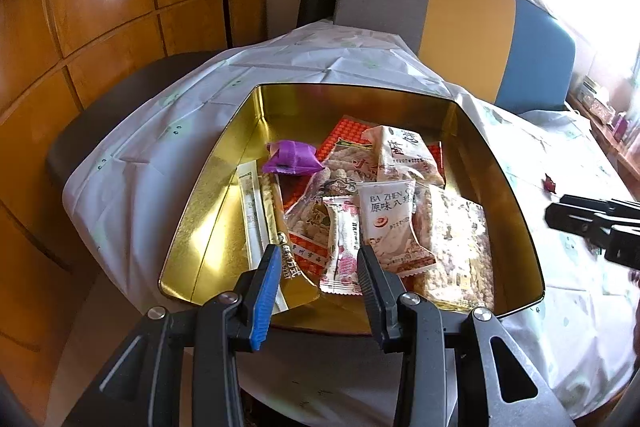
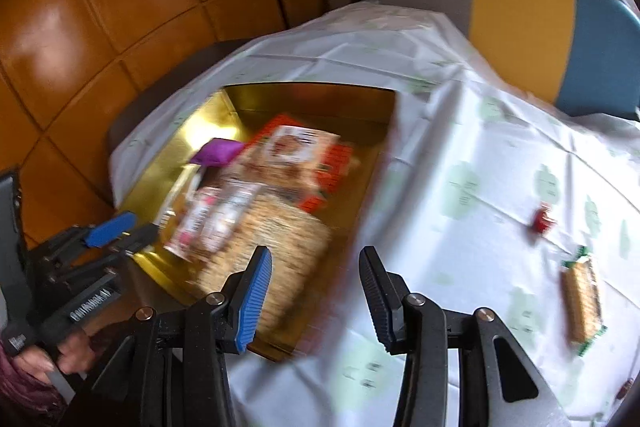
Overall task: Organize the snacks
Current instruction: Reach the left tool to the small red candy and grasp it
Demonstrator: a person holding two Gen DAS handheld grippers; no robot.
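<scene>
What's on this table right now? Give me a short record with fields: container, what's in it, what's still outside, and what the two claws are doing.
container: gold tin on a white tablecloth
inside: several packets, including a purple packet
outside: small red candy; long biscuit packet
left claw: open, empty, over the tin's near edge
right claw: open, empty, at the tin's right edge

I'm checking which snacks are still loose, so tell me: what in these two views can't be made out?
- Right wrist view: motion blur smears the gold tin; its packet labels are unreadable.
- Right wrist view: red wrapper on the tablecloth is too small and blurred to identify.
- Left wrist view: the right tongs are cut off by the frame's right edge.
- Left wrist view: the green-edged cracker packet is out of frame.
- Left wrist view: lower packets are hidden under the top ones.
</scene>
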